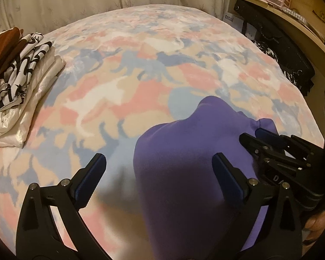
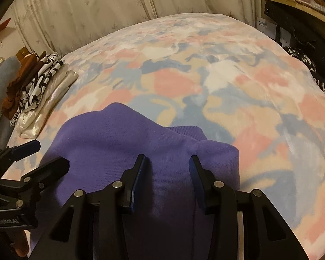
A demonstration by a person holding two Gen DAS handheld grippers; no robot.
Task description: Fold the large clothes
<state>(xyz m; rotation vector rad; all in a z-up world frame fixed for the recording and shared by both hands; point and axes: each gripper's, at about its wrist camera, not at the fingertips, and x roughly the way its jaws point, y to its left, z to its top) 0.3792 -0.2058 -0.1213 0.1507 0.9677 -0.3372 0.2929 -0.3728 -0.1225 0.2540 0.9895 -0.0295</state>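
Left wrist view shows the left tool point(image 1: 159, 173) spread wide, its fingers straddling the near-left edge of a purple garment point(image 1: 184, 151) and gripping nothing; the garment lies bunched on the bed point(image 1: 140, 65), whose blanket is patterned in pink, blue and cream; the right tool point(image 2: 168, 169) hovers over the same cloth with its fingers parted and nothing clamped between them; a ribbed hem point(image 2: 184, 129) shows at the garment's far side; a stack of folded clothes point(image 1: 17, 86) rests at the bed's left edge, well apart from the garment; curtains point(image 2: 86, 6) hang behind the bed.
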